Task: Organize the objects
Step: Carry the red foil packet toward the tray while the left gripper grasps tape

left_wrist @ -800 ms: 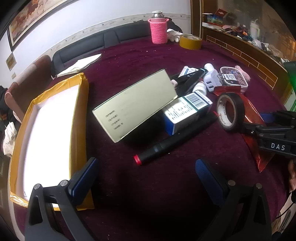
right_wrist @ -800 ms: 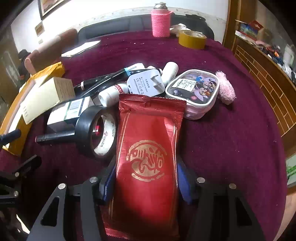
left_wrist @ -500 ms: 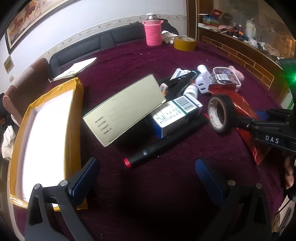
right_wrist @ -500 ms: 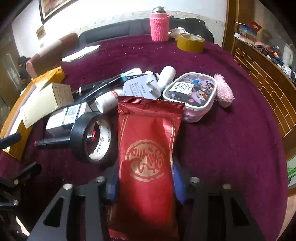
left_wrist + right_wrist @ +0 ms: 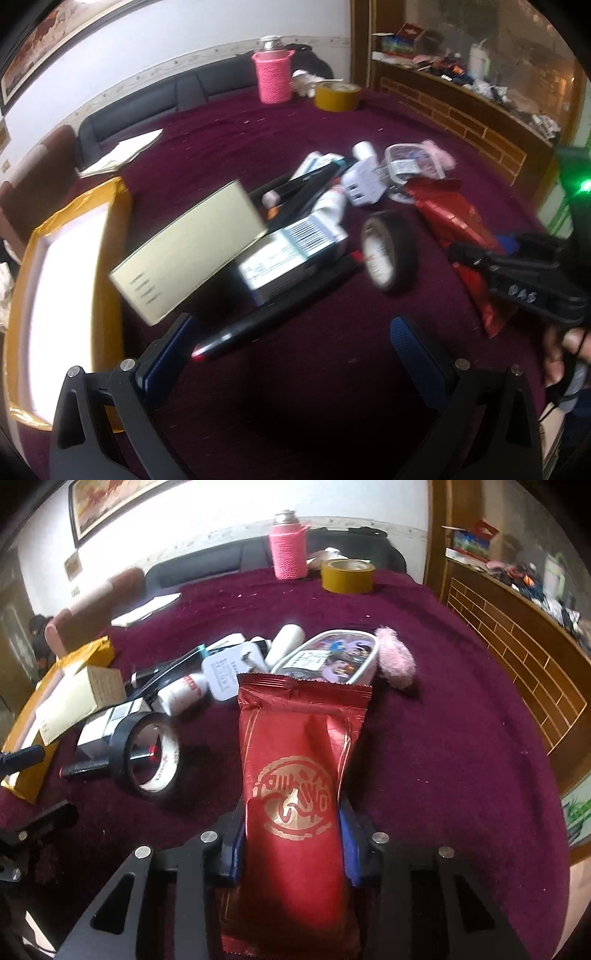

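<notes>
Right tongs (image 5: 291, 834) have just been closing, and the red foil packet (image 5: 299, 775) sits between the blue pads (image 5: 345, 834): a moment ago the pads stood off from its sides, now they press in on both edges and the foil creases lengthwise up the middle. Packet now pinched, its far end pointing toward the cartoon-lidded tin (image 5: 332, 657), its near end running under the tongs; cannot tell whether it has left the maroon table (image 5: 461, 738). Left tongs (image 5: 291, 350) spread wide, nothing between them, and compared with the earlier view they have come in closer over the black marker with the red cap (image 5: 273, 321), the cream box (image 5: 188, 254) just beyond. Yellow-edged tray (image 5: 118, 206) at far left looks the likely bin. Judgement: grip on the packet secured, so the next step would be lifting it clear of the black tape roll (image 5: 147, 757) and carrying it across; foil is slippery and may slide if squeezed unevenly
</notes>
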A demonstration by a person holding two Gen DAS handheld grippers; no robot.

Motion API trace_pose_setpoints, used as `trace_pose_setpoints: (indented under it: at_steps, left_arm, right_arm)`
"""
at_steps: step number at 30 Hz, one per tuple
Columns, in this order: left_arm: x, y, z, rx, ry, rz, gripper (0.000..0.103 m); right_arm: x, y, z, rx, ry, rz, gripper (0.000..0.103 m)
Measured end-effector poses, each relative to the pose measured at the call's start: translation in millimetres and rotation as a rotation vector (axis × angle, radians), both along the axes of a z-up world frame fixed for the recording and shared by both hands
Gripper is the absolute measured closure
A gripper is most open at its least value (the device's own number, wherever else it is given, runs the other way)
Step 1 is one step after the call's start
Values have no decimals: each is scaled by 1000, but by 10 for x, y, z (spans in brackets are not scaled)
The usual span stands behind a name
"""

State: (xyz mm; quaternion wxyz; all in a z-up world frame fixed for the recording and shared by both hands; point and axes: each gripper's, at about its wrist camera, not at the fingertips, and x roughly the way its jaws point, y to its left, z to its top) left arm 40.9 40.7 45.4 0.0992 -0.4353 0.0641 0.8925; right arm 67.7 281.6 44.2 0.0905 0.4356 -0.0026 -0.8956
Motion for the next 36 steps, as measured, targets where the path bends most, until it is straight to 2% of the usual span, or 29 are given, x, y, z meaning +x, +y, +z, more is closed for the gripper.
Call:
trace_pose_setpoints:
  at_steps: [1,3,4,5,8,12,15,18,19,21,23,24,30,36]
  left_arm:
    - [-18,49,2,15,-6,-12,4]
    - [-52,138,4,31,-17,-24,21]
    - [-72,184,-2,36,-27,-28,36]
    - [-96,224,-15,43,-41,-31,45]
    - [-162,336,-27,80,-77,-47,46]
    - [-180,445,24,112,-78,-57,45]
    - [-215,538,15,77,-85,-49,44]
    - [-305,586,-51,81,-117,-36,45]
    - [-328,601,-68,80,-120,-36,48]
    - [-368,628,-97,75,-120,-32,62]
    - [-412,639,-132,85,-131,-29,82]
    - [-430,632,-151,97,-139,-31,86]
    - [-404,524,-184,154,-130,-31,86]
    - [-277,364,-57,212,-90,-34,86]
  right_arm:
    - [3,25,-6,-15,5,-6,59]
    - [11,53,-16,-36,14,-12,59]
    - [20,48,-18,-35,21,-12,58]
    - [22,43,-20,-35,23,-11,58]
    - [-6,92,-22,-75,15,-12,57]
    - [-3,123,-29,-98,15,-12,57]
    - [-4,153,-34,-128,13,-12,57]
    - [9,178,-40,-148,14,-13,57]
    - [8,172,-38,-149,14,-13,57]
    - [10,164,-37,-150,15,-14,57]
    - [17,166,-39,-147,16,-13,57]
    - [20,163,-40,-148,17,-13,56]
    - [17,159,-43,-152,17,-14,57]
    - [40,152,-20,-144,32,-23,58]
